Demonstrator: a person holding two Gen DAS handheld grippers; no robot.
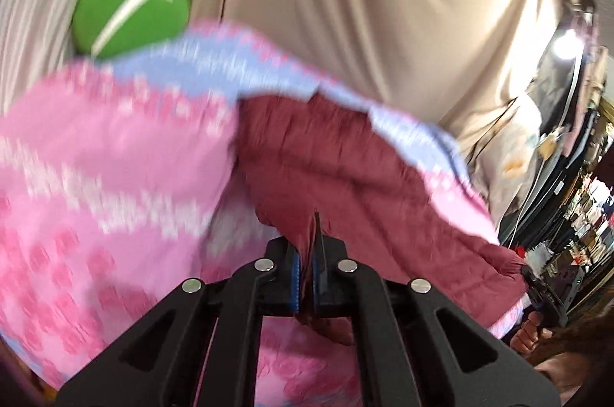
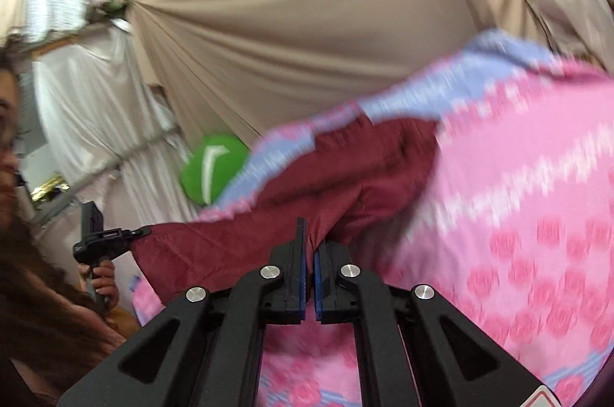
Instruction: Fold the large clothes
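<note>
Both claws clamped on cloth. My left gripper (image 1: 307, 253), bottom centre of the left wrist view, has its jaws pinched together on a fold of the maroon garment (image 1: 345, 173); fabric runs up from between the blue pads (image 1: 294, 288). My right gripper (image 2: 310, 253), bottom centre of the right wrist view, is squeezed the same way on the maroon garment (image 2: 337, 177).

Garment hangs stretched between the two grippers, off the pink patterned sheet (image 1: 96, 177) that fills the left and lower part of the left view. In the right view the pink patterned sheet (image 2: 518, 215) fills the right side and bottom. It has a light blue border.

Each view shows the other claw at its edge: right one at far right in the left view, left one at lower left in the right view.

Green round cushion (image 1: 132, 6) upper left in the left view, beige drapes (image 1: 345, 4) behind. Heavy motion blur on the sheet.
</note>
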